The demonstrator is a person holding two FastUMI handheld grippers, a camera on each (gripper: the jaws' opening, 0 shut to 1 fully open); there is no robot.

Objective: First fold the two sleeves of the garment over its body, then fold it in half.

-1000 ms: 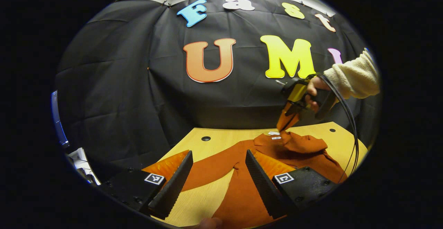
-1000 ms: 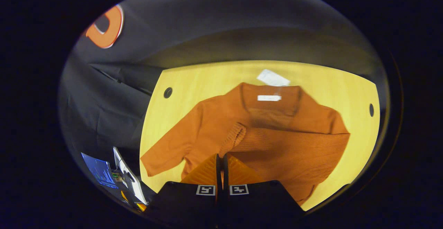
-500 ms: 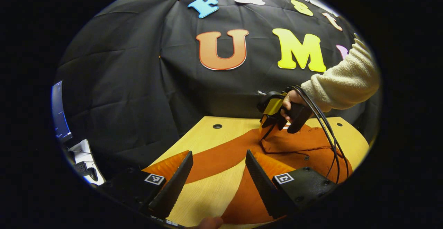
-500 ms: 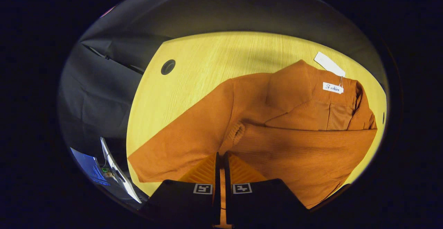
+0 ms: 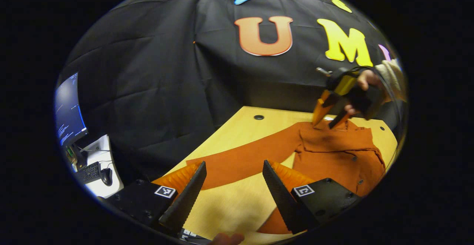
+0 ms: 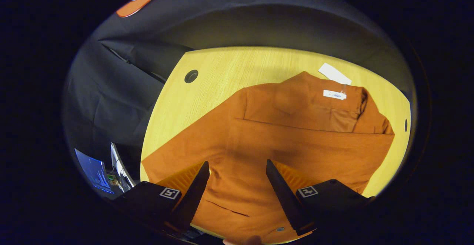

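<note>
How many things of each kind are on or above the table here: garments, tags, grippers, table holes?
Orange garment: 1
White tags, at its collar: 2
Grippers, left gripper and right gripper, both open: 2
Holes in the table, at and: 2
Total: 7
</note>
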